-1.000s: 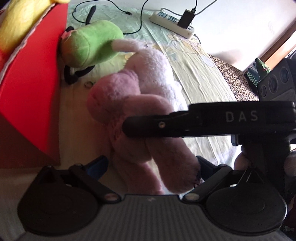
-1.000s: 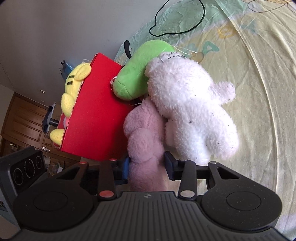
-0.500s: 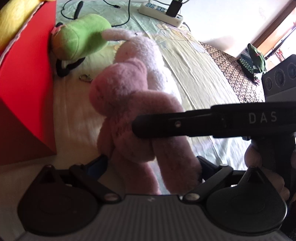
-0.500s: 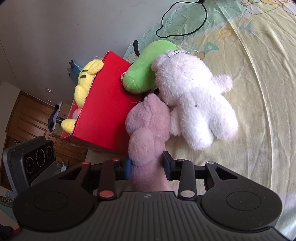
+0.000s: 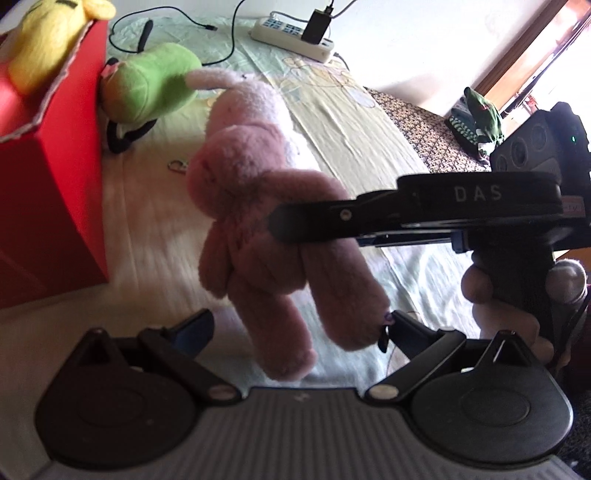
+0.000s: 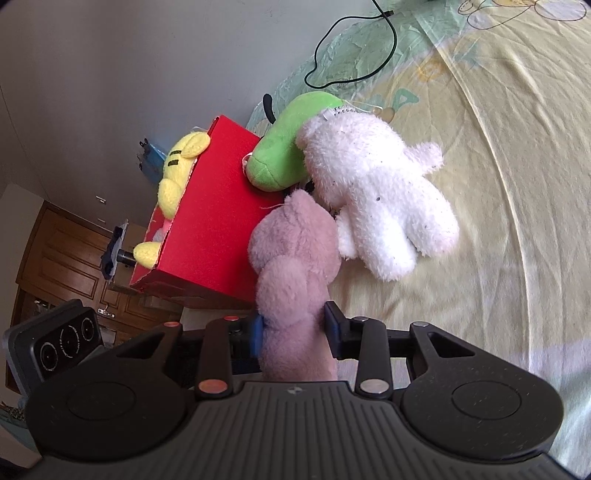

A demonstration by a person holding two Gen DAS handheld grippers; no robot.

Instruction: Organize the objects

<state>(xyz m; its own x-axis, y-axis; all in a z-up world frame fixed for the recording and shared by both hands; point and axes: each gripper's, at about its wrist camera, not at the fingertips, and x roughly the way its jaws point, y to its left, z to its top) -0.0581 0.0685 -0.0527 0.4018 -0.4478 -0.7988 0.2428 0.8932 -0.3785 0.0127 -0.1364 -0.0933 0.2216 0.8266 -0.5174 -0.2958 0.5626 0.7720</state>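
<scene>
A pink plush bear point(image 5: 258, 206) hangs above the bed, and my right gripper point(image 6: 295, 325) is shut on its body point(image 6: 291, 258). In the left wrist view that gripper comes in from the right as a black bar point(image 5: 369, 218). My left gripper point(image 5: 295, 328) is open below the bear, whose legs dangle between its fingers; one leg is close to the right finger point(image 5: 399, 325). A white plush point(image 6: 376, 199) lies on the sheet behind the bear, against a green plush point(image 6: 288, 140). The red box point(image 6: 218, 221) to the left holds a yellow plush point(image 6: 181, 162).
A power strip point(image 5: 291, 35) and a black cable point(image 6: 351, 55) lie at the far end of the bed. A small metal ring point(image 5: 177, 165) sits on the sheet near the box. Dark clothing point(image 5: 476, 118) lies off the bed's right side. A wooden cabinet point(image 6: 66, 266) stands behind the box.
The pink bear has come up and away from the white plush, which stays on the sheet. Both grippers have drawn back from the box. The right jaws narrowed a little on the bear.
</scene>
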